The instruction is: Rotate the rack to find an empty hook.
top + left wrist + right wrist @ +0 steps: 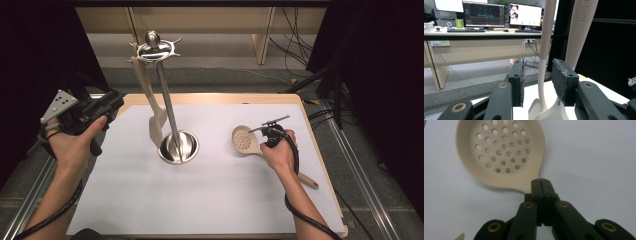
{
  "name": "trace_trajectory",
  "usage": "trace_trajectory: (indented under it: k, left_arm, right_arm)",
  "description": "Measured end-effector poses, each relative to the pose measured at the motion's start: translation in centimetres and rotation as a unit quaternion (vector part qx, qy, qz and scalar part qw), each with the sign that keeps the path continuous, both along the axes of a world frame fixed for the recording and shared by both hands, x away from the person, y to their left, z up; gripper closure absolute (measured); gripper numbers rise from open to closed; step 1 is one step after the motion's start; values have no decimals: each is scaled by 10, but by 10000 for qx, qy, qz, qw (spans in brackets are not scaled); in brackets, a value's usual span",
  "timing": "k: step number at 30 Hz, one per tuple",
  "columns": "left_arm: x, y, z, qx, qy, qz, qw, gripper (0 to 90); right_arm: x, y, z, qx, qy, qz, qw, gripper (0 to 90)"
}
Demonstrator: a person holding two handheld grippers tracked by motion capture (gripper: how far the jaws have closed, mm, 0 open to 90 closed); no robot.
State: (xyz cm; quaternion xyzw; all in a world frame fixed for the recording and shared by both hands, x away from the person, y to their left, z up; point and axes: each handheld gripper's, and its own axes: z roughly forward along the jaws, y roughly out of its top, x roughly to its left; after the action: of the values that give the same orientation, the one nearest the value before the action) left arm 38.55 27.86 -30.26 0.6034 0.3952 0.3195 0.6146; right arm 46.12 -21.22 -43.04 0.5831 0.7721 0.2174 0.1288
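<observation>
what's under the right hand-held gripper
The neck of a beige perforated skimmer lies on the white table mat under the right hand-held gripper, whose jaws are together over it. The neck itself is covered, so an actual grip cannot be confirmed.

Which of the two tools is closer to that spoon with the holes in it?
The right one. The right tool sits directly over the spoon's neck, jaws together, just behind the holed bowl. The left tool is far across the table, beyond the metal stand.

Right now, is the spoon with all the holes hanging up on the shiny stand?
No, the holey spoon lies flat on the white table, to the right of the shiny stand, under the right tongs.
</observation>
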Motion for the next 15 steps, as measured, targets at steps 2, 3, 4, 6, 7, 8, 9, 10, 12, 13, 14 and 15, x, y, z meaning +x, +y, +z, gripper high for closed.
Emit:
trace_trajectory:
  k: [2, 3, 4, 6, 7, 8, 9, 10, 12, 13, 14, 15]
  left_arm:
    - [0, 0, 0, 1, 1, -5, 10000, 619]
    - [0, -1, 0, 1, -4, -10, 10000, 619]
    - [0, -1, 0, 13, -16, -12, 10000, 619]
    - [0, -1, -1, 16, -8, -20, 10000, 619]
    - [0, -1, -1, 18, -3, -19, 10000, 619]
    - [0, -1, -1, 14, -3, -19, 10000, 620]
    - [1, -1, -1, 18, -2, -17, 10000, 620]
    - [1, -1, -2, 25, 3, -15, 10000, 620]
    - [1, -1, -2, 15, 21, -12, 10000, 620]
    - [0, -2, -2, 31, 14, -19, 10000, 620]
    - [0, -2, -2, 43, 7, -27, 10000, 620]
    - [0, -2, -2, 27, 15, -26, 10000, 620]
  right_arm:
    - [3, 1, -1, 72, 9, -126, 9999, 900]
    - [6, -1, -3, -52, -124, 34, 9999, 900]
    - [8, -1, -4, 18, -30, -7, 10000, 900]
    - [10, 0, -2, 75, 65, -94, 9999, 900]
    - [11, 1, -3, 95, 37, -98, 9999, 900]
    - [14, -1, -4, 66, -59, 27, 10000, 900]
    - [14, 1, -3, 30, 45, -98, 9999, 900]
    - [15, 1, -4, 116, 40, -44, 9999, 900]
    - [17, 3, -5, 61, 33, -73, 9999, 900]
    - [17, 4, -4, 77, 100, -158, 9998, 900]
    - [18, 2, -6, -23, 70, -65, 10000, 900]
    - [19, 2, -8, 67, 72, -104, 9999, 900]
